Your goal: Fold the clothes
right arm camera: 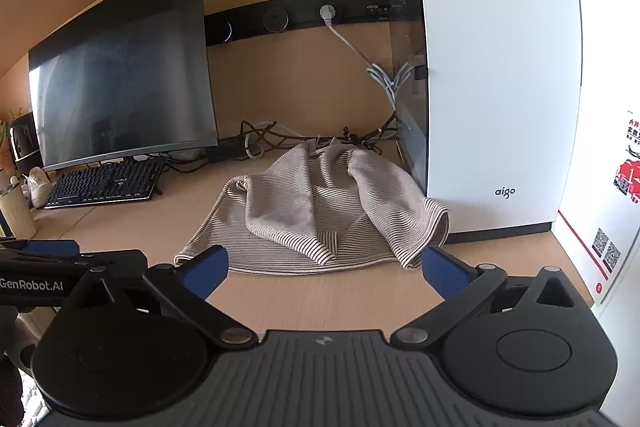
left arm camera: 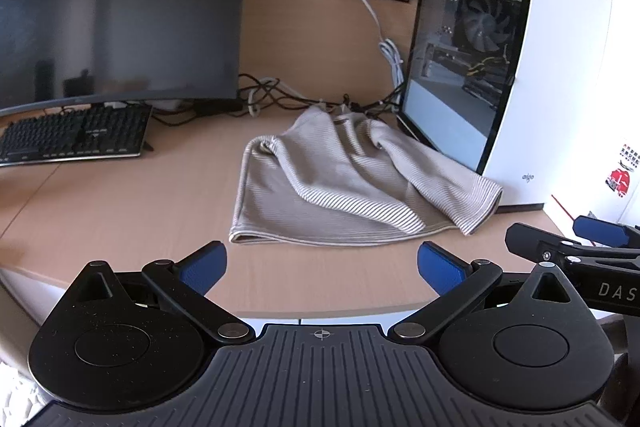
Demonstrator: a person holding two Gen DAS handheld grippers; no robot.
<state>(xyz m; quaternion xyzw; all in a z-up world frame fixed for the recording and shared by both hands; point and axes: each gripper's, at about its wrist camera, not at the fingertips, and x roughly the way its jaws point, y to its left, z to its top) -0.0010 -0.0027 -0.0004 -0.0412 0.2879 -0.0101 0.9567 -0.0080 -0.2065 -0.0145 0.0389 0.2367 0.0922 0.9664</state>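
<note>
Left gripper [left arm camera: 322,265]: blue fingers [left arm camera: 204,267] spread wide, nothing between them, hovering over the near tabletop [left arm camera: 120,211] edge. Right gripper [right arm camera: 324,267]: fingers [right arm camera: 444,273] equally wide apart, empty, just short of the garment's hem.

Striped beige garment [left arm camera: 340,183] at frame centre, rumpled, one flap thrown over the middle, right side pressed against the white PC case [left arm camera: 560,87]. Not lying in a neat fold.

Risks, as a judgement: snagging the cable tangle [left arm camera: 272,95] behind the collar when pulling; catching two layers at the loose flap, giving a crooked fold; bumping the case's glass panel; dragging fabric toward the keyboard [left arm camera: 76,139].
</note>
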